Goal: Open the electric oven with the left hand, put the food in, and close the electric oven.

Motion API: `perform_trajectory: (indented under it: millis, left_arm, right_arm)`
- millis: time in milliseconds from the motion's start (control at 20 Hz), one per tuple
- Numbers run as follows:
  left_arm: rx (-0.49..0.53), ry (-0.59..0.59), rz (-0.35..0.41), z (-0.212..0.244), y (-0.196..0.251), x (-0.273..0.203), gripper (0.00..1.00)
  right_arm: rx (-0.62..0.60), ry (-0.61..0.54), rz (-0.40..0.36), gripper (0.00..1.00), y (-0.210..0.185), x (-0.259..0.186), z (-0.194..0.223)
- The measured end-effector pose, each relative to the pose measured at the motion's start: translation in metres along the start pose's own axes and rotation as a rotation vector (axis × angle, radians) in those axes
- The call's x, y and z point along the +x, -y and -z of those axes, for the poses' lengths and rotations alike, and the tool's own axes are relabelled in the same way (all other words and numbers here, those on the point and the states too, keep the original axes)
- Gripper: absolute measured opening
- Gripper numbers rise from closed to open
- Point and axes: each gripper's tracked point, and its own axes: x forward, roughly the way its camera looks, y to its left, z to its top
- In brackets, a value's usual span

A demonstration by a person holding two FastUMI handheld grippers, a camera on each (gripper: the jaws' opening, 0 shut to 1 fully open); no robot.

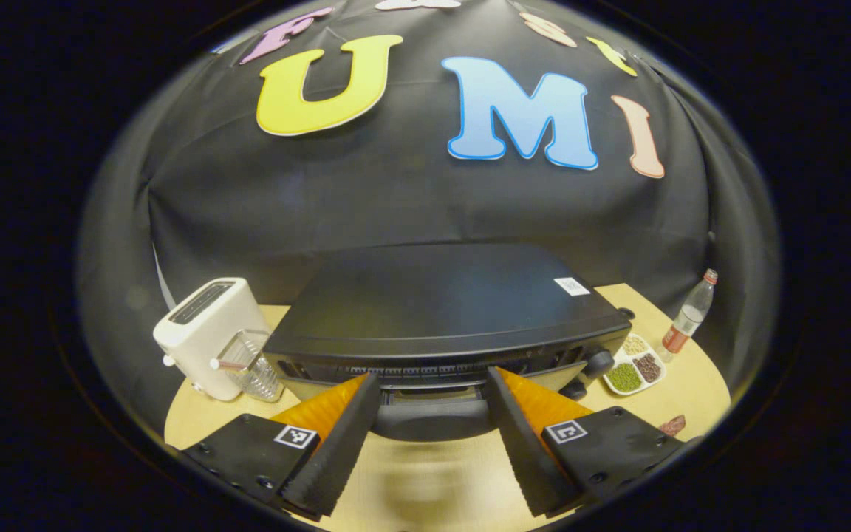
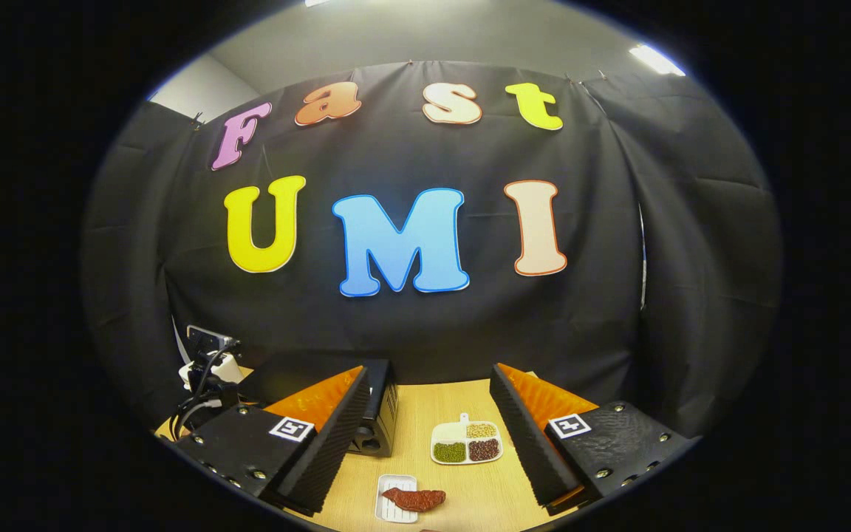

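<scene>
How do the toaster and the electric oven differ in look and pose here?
The toaster is pale cream and stands tall and narrow, while the electric oven is black, low and wide. The toaster has an open slot in its top; the oven's top is flat and closed, with a small white sticker. The oven sits right in front of the open left gripper; the toaster stands off to its side. Both rest on the wooden table.
</scene>
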Motion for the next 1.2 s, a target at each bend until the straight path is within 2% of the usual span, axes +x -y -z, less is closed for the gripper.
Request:
perform_trajectory:
  millis: [100,150,250,300,400,500,550,750,800,1000,1050,1100,1200]
  left_arm:
    - [-0.001,-0.019,0.004,0.011,0.000,-0.008,1.00]
    - [-0.002,-0.020,0.005,0.014,0.000,-0.010,0.96]
    - [-0.005,-0.029,0.005,0.021,0.002,-0.016,0.96]
    - [-0.007,-0.034,0.005,0.025,0.002,-0.019,1.00]
    - [-0.014,-0.041,0.004,0.032,0.002,-0.023,0.96]
    - [-0.015,-0.047,0.004,0.039,0.002,-0.026,1.00]
    - [-0.014,-0.049,0.005,0.041,0.003,-0.028,0.96]
    - [-0.015,-0.055,0.007,0.051,0.004,-0.032,0.97]
    - [-0.014,-0.058,0.007,0.053,0.004,-0.032,1.00]
    - [0.000,-0.075,0.006,0.073,0.005,-0.040,1.00]
    - [0.002,-0.080,0.005,0.078,0.005,-0.043,0.96]
    - [0.005,-0.089,0.004,0.083,0.006,-0.045,1.00]
    - [0.009,-0.107,0.004,0.095,0.007,-0.045,0.96]
  right_arm:
    - [0.003,-0.005,-0.001,1.00,-0.001,-0.001,0.002]
    - [0.008,-0.008,-0.005,1.00,-0.002,-0.001,0.002]
    - [0.011,-0.008,-0.014,1.00,-0.005,-0.003,0.002]
    - [0.008,-0.006,-0.020,1.00,-0.007,-0.004,0.002]
    - [-0.005,-0.006,-0.025,1.00,-0.009,-0.007,0.003]
    - [-0.008,-0.009,-0.029,1.00,-0.011,-0.008,0.004]
    - [-0.008,-0.012,-0.031,1.00,-0.011,-0.009,0.004]
    - [-0.010,-0.023,-0.038,1.00,-0.014,-0.010,0.009]
    - [-0.009,-0.026,-0.041,1.00,-0.015,-0.012,0.010]
    - [-0.006,-0.039,-0.047,1.00,-0.016,-0.012,0.016]
    - [-0.005,-0.046,-0.048,1.00,-0.015,-0.012,0.018]
    - [-0.004,-0.052,-0.048,1.00,-0.015,-0.011,0.021]
    - [0.001,-0.066,-0.044,1.00,-0.013,-0.011,0.027]
